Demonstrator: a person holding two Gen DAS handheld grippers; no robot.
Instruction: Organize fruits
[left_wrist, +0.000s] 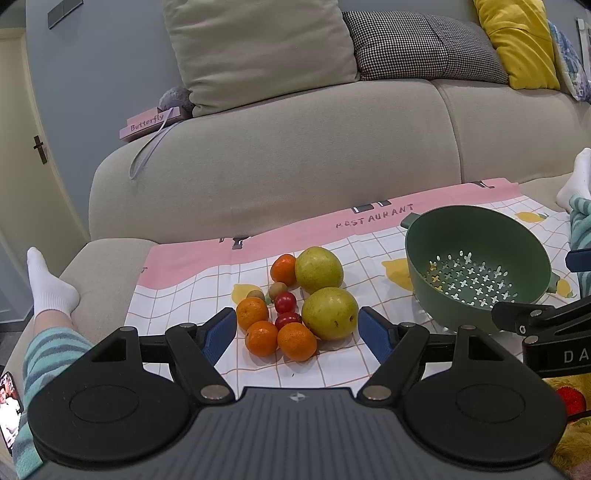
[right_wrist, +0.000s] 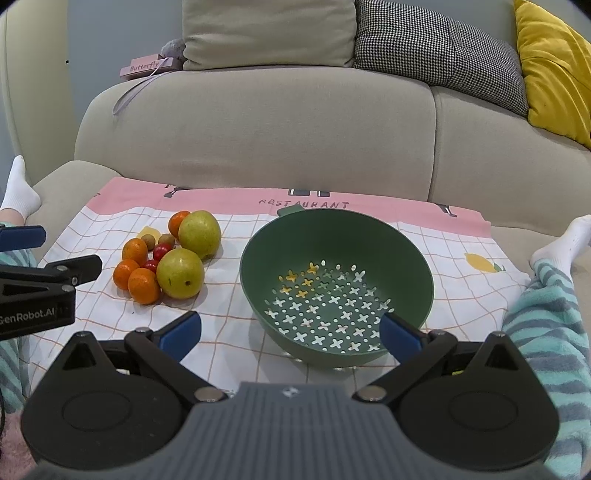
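Green and empty, the colander (right_wrist: 336, 280) sits right of the fruit pile (left_wrist: 295, 302) on the cloth; with both grippers' fingers apart, the left gripper (left_wrist: 297, 328) should probably close gently around the near pear (left_wrist: 330, 313).

The light is soft and even in both views, not too bright. The fruits (left_wrist: 295, 302) make only small, pale shadows on the cloth (left_wrist: 332, 369). The green bowl (right_wrist: 336, 280) has a faint shadow under it. Nothing shines hard. The middle looks sharp. The sofa (right_wrist: 258, 129) bends at the edges, and the corners go dark.
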